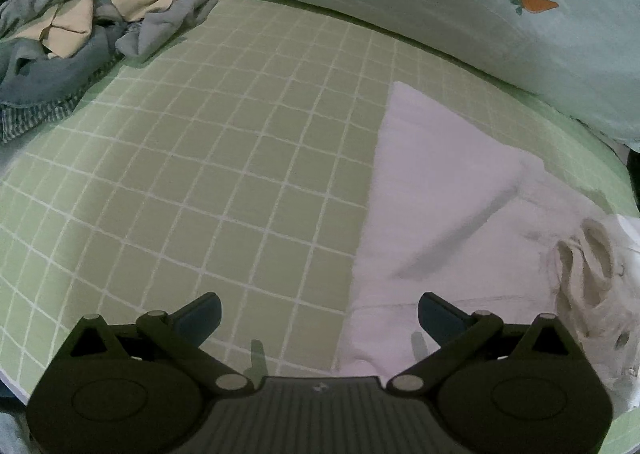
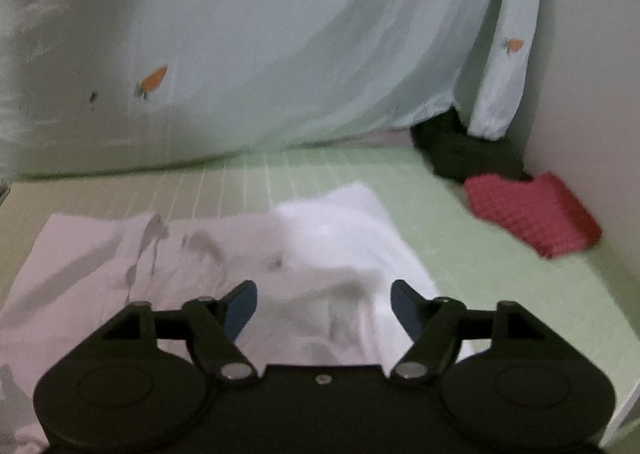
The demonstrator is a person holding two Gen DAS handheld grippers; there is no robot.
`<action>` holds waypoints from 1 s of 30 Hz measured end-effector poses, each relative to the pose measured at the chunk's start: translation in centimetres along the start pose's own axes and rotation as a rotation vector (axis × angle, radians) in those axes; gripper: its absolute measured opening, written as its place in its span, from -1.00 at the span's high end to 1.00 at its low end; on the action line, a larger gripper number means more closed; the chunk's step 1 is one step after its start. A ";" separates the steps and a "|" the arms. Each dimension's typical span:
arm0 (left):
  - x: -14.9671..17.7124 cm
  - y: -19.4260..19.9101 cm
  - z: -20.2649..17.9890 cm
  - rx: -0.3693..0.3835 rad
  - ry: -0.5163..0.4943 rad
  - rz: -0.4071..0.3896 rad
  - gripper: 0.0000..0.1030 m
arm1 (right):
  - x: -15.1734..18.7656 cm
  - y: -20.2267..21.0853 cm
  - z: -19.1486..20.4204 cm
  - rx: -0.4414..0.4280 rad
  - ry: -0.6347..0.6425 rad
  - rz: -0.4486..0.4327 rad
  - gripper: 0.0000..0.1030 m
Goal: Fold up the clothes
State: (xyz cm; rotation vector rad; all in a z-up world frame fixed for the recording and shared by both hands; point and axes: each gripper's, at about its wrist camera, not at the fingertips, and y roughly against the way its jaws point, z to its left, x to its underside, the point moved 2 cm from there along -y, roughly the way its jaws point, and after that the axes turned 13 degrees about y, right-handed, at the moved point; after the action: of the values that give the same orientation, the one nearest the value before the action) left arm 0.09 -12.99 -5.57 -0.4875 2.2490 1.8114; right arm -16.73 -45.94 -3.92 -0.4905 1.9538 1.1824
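Left wrist view
Nearest, left gripper [image 1: 319, 314]: black two-finger tool with dark blue pads, jaws spread wide with nothing between them; it hangs over the edge where garment meets sheet.
Work surface, pale green bed sheet with a white grid pattern [image 1: 192, 181]: flat, filling the middle and left of the view.
Task item, white printed cotton garment [image 1: 448, 213]: spread flat on the sheet at right, its left edge straight, a soft fold crossing it on the diagonal; a faint grey print shows near the right border.
Waiting pile, heap of grey, blue and cream crumpled clothes [image 1: 72, 33]: far left corner of the sheet, well apart from the white garment.
Backdrop, pale mint fabric printed with orange carrots [image 1: 460, 1]: runs along the far edge of the sheet.

Right wrist view
Nearest, right gripper [image 2: 324, 310]: same black build, jaws wide apart and holding nothing, poised above the white garment [image 2: 328, 230].
Task item: lies flat below the fingers, grey print blurred; its far corner reaches toward the mint fabric [image 2: 240, 53].
Sheet [image 2: 480, 254]: bare green strip to the right of the garment.
Corner items, red knitted folded cloth [image 2: 532, 213]: beside a wall, touching a dark bundled cloth [image 2: 464, 153] behind it.
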 end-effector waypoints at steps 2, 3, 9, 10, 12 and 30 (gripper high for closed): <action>0.3 -0.1 -0.2 -0.005 0.004 0.007 -1.00 | -0.2 -1.4 -0.6 0.002 0.044 0.031 -0.52; 0.5 0.0 -0.2 -0.009 0.004 0.009 -1.00 | -0.2 -2.3 -0.8 0.002 0.073 0.050 -0.52; 1.0 0.3 0.1 -0.032 0.026 0.007 -1.00 | 0.2 -5.6 -1.4 -0.112 0.060 0.107 -0.46; 1.1 0.3 0.2 -0.036 0.030 0.009 -1.00 | 0.3 -6.1 -1.5 -0.138 0.035 0.117 -0.32; 1.1 0.3 0.4 -0.041 0.035 0.014 -1.00 | 0.5 -6.7 -1.3 -0.170 -0.006 0.136 0.07; 1.4 -2.5 1.1 -0.010 -0.074 0.130 -1.00 | 3.3 -3.4 4.3 -0.176 -0.055 0.218 0.38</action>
State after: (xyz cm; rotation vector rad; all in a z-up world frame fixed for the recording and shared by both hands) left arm -0.24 -12.52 -8.62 -0.2777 2.2702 1.8702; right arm -14.73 -43.67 -9.54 -0.3359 1.9010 1.4989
